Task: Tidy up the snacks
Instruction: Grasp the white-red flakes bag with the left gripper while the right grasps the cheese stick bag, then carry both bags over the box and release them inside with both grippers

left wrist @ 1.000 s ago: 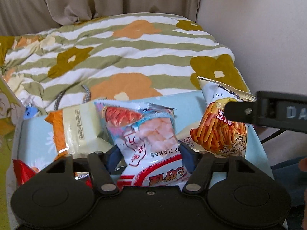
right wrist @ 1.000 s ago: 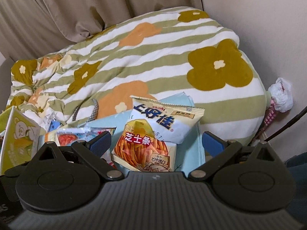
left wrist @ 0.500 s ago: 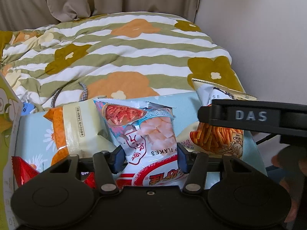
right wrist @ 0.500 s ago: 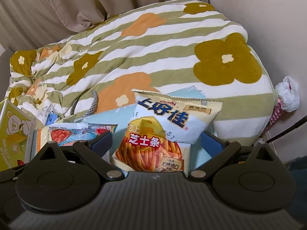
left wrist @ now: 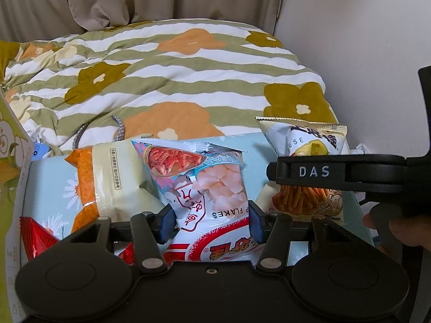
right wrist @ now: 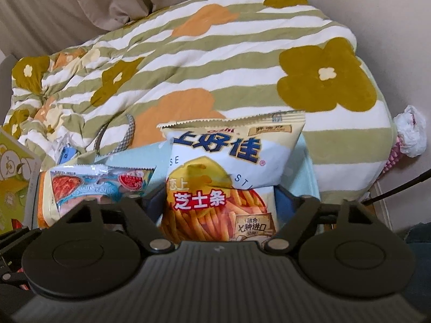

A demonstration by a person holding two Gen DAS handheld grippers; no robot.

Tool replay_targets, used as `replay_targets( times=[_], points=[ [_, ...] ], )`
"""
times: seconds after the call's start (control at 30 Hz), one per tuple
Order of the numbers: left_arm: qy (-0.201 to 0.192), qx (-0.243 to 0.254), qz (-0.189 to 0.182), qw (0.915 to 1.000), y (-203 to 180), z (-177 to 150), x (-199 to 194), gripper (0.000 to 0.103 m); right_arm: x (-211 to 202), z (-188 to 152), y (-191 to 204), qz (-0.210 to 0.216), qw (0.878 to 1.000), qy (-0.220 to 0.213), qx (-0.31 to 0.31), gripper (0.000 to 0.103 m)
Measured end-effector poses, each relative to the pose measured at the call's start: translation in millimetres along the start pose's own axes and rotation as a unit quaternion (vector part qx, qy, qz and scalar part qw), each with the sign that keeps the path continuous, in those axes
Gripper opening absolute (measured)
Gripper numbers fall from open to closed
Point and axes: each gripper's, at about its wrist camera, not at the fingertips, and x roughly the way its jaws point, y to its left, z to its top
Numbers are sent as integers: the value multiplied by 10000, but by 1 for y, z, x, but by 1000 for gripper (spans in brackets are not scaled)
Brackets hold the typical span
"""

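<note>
The left tongs are pinching the soft, light shrimp bag and the right tongs are closing around the crinkly cheese-stick bag low down.

Home bedroom: flower-striped quilt on bed, beige curtains behind, plain wall.
</note>
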Motion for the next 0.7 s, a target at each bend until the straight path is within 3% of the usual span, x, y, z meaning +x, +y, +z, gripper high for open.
replay_targets(
  times=[0.07,0.17,0.47,0.7],
  points=[
    [-16,-1,-11,10000,1,-1,-1,58,0,1,0,95,9999,32,-40,75],
    [-51,-6,-18,10000,1,-1,-4,58,-4,1,1,79,9999,12,-145,71],
    [-331,17,-96,9994,-6,-3,-30,58,-45,0,2,21,9988,-366,-309,69],
    [-786,36,-162,9968,-14,-6,-76,58,-96,-5,3,65,9963,-731,-440,69]
  ],
)
